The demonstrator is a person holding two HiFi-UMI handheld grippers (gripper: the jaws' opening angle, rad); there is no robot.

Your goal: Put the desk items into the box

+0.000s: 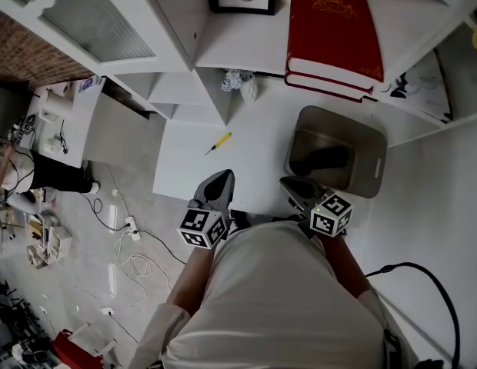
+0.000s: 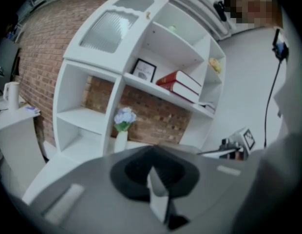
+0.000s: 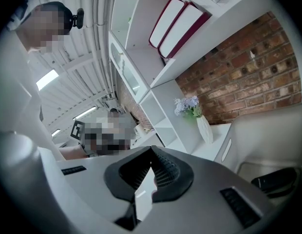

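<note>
1 screwdriver (image 1: 218, 142) flat on desk, long axis diagonal, tip near-left; 1 box (image 1: 375, 177); 2 red books (image 1: 331, 29); left gripper (image 1: 222, 178) and right gripper (image 1: 291, 185) both pressed together, empty

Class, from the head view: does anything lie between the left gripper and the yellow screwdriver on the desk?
Nothing visible: only bare white desk separates the left gripper from the yellow screwdriver.
</note>
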